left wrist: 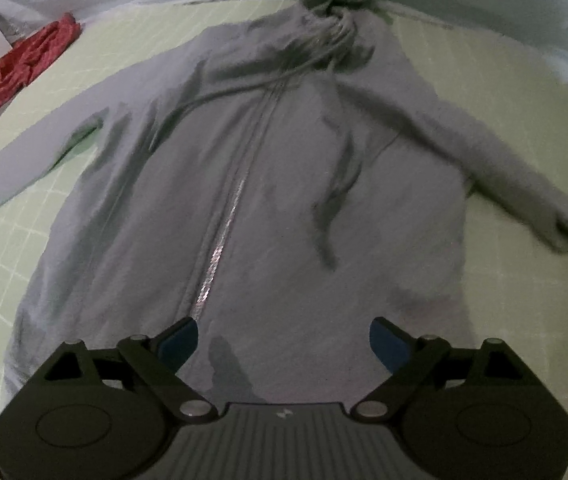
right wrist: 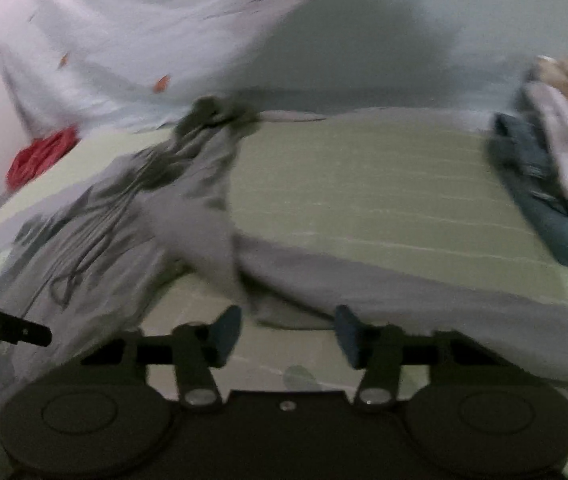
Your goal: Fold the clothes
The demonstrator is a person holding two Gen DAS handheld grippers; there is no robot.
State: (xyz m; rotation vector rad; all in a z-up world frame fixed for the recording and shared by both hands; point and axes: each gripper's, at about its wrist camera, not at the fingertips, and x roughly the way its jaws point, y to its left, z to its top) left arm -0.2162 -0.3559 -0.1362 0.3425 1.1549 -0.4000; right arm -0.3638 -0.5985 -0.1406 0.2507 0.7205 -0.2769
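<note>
Between the spread jaws of the right gripper (right wrist: 288, 334), toward 12 o'clock, lies the grey hoodie's (left wrist: 268, 184) sleeve (right wrist: 424, 288), running 9 to 3 across the green sheet (right wrist: 364, 184). Left gripper (left wrist: 284, 342), also wide apart and empty, hovers over the hem, zipper (left wrist: 220, 248) pointing to 12.

hoodie (left wrist: 284, 200) matt grey cloth; zipper (left wrist: 214, 264) shiny.

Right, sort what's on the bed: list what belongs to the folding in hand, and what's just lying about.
In hand:
- grey zip hoodie, spread flat, sleeves out
- left gripper, open over its hem
- right gripper, open by the sleeve

Lying about:
- red garment, crumpled at the far corner
- pile of clothes at the right edge
- white sheet behind
</note>
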